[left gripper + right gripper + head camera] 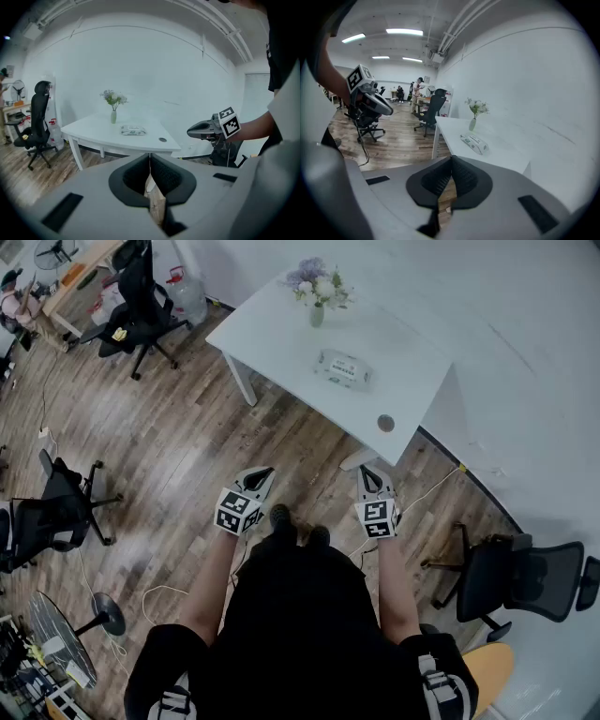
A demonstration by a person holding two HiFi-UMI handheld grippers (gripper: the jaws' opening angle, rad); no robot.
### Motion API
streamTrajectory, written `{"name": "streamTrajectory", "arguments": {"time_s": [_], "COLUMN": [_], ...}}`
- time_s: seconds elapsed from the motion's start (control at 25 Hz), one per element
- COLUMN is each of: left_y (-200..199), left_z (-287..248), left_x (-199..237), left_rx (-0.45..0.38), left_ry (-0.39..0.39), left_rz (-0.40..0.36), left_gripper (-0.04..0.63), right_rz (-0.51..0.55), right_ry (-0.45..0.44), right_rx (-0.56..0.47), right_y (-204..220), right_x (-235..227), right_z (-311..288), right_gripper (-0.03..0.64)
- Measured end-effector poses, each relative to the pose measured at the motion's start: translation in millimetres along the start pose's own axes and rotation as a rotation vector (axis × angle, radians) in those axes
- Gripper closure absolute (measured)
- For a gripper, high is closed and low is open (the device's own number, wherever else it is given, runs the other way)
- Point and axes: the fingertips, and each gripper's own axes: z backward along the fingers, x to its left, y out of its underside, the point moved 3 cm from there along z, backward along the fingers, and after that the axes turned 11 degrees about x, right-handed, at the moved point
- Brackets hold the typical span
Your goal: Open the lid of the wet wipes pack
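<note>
Two grippers are held low in front of the person, well apart from the work surface.

1. The left gripper (263, 472) sits at 7 o'clock of the table (277, 337) in the head view. In the left gripper view its jaws (150, 157) are pressed together with nothing between them; only wooden floor shows below the tips.

2. A vase of flowers (317, 311) stands on the table at 11 o'clock of the pack of wet wipes (343, 369).

3. The pack of wet wipes lies flat near the middle of the table, well apart from both grippers. A round cable hole (385, 423) sits at 5 o'clock of it.

4. The right gripper (371, 472) sits at 6 o'clock of the pack in the head view. In the right gripper view its jaws (451, 160) are likewise closed on nothing, and the pack (474, 143) appears at 1 o'clock of the tips.

Handling notes (judgement):
- The pack looks like a soft film pouch: light, yielding, and likely to slide on the smooth tabletop.
- Steady the body with one gripper, pressing lightly to avoid crushing it.
- The lid on the top face is probably a stiff hinged flap; take it by its free lip. At this range the lip cannot be made out, so its side is uncertain.
</note>
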Motion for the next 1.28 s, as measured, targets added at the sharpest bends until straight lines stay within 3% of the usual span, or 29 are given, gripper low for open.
{"name": "streamTrajectory", "arguments": {"time_s": [0.32,0.68,0.96,1.28], "left_y": [16.5,27.6,19.0,0.9], "left_z": [6.5,2.6,-3.7,-26.8], "left_x": [-88.8,-140.7,-133.8,-84.9], "left_rx": [-0.02,-0.024,-0.031,-0.011], "left_ry": [-0.012,-0.033,-0.021,0.05], "left_rz": [0.021,0.015,0.01,-0.009], "left_gripper": [0.572,0.572,0.572,0.572], "right_rz": [0.013,0.027,0.019,-0.018], "right_ry": [-0.04,-0.063,-0.044,-0.003], "right_rx": [-0.032,-0.035,-0.034,0.011], "right_y": [54.8,94.0,92.2,65.5], "right_x": [-4.9,-11.8,-15.8,-19.9], "right_z": [52.7,81.6,80.3,46.3], "right_gripper": [0.601,0.601,0.601,0.601]}}
